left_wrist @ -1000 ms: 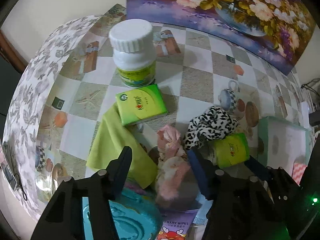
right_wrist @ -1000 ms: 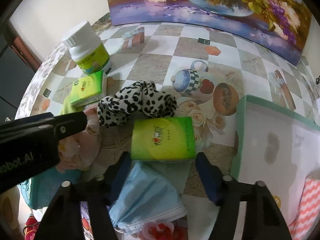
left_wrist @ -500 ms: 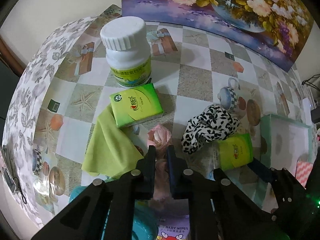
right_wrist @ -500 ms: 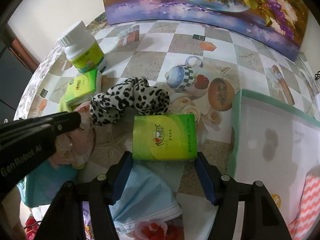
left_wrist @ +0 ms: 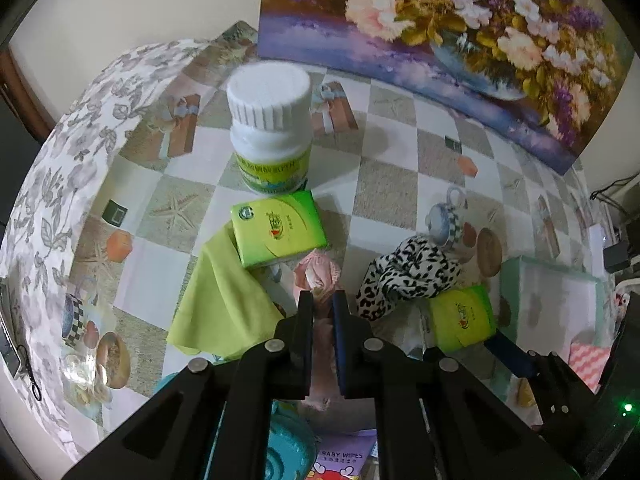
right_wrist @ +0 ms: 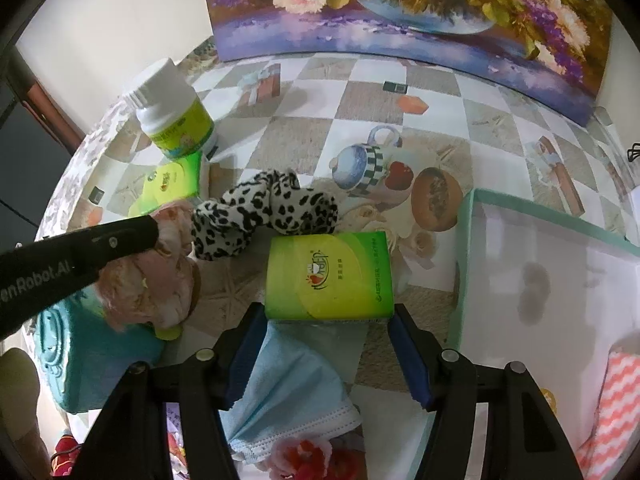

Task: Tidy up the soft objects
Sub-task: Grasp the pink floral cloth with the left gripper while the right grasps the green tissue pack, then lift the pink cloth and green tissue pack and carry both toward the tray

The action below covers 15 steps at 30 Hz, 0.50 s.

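My left gripper [left_wrist: 322,300] is shut on a pink fluffy cloth [left_wrist: 318,274], which also shows bunched under that gripper in the right wrist view [right_wrist: 160,276]. A leopard-print scrunchie [left_wrist: 408,276] lies just right of it. A green tissue pack [left_wrist: 278,232] rests on a lime cloth [left_wrist: 220,304]. My right gripper [right_wrist: 328,340] is open, its fingers at either side of the near end of a second green tissue pack [right_wrist: 330,274], above a blue face mask [right_wrist: 288,396].
A white pill bottle [left_wrist: 270,128] stands at the back. A white bin with a green rim [right_wrist: 468,240] is on the right, holding a pink zigzag cloth [right_wrist: 612,404]. A teal box [right_wrist: 80,356] and a baby wipes pack [left_wrist: 340,460] lie near me. A flower painting [left_wrist: 440,20] leans against the wall.
My left gripper has shut on the pink cloth and moved forward a little. The right gripper has edged forward around the tissue pack and stays open.
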Available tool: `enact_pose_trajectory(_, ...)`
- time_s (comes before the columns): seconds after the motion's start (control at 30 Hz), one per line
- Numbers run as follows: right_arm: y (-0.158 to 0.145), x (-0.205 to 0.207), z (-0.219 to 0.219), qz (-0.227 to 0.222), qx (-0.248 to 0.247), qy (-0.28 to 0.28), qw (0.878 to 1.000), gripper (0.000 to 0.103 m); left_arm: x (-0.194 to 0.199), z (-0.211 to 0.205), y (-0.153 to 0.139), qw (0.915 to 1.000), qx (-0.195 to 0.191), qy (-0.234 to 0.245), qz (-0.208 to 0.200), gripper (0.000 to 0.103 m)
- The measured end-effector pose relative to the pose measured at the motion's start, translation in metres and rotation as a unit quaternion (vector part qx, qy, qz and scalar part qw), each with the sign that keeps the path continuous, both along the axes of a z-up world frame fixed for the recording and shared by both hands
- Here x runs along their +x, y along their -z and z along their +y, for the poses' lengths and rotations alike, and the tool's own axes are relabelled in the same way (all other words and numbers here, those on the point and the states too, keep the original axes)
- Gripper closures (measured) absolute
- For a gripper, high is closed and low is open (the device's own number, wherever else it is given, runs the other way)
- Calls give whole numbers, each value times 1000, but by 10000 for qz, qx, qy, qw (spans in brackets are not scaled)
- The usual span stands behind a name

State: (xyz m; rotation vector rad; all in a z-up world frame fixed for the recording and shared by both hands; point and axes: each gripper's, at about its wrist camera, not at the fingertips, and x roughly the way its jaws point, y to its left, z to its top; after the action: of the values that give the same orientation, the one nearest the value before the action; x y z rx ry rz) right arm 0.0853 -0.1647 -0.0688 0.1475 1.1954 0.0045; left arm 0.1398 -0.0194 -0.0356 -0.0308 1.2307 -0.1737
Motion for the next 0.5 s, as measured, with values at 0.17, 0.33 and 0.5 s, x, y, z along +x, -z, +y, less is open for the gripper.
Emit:
enact_pose_trajectory(0.17,-13,-2,-4,-170,27,41,9998,38,-4,5,-22,9996,-159,-61,-247,94)
enact_pose_trajectory(0.33,-37,-8,-11,-483,86,108,9987,38,-9,10,-55,9972,-320,-111,-661,94)
enact_pose_trajectory(0.5,-69,-18,-20,-925,40,211,9955,38,-21,13,-92,9919,-520,-108,-1150,94)
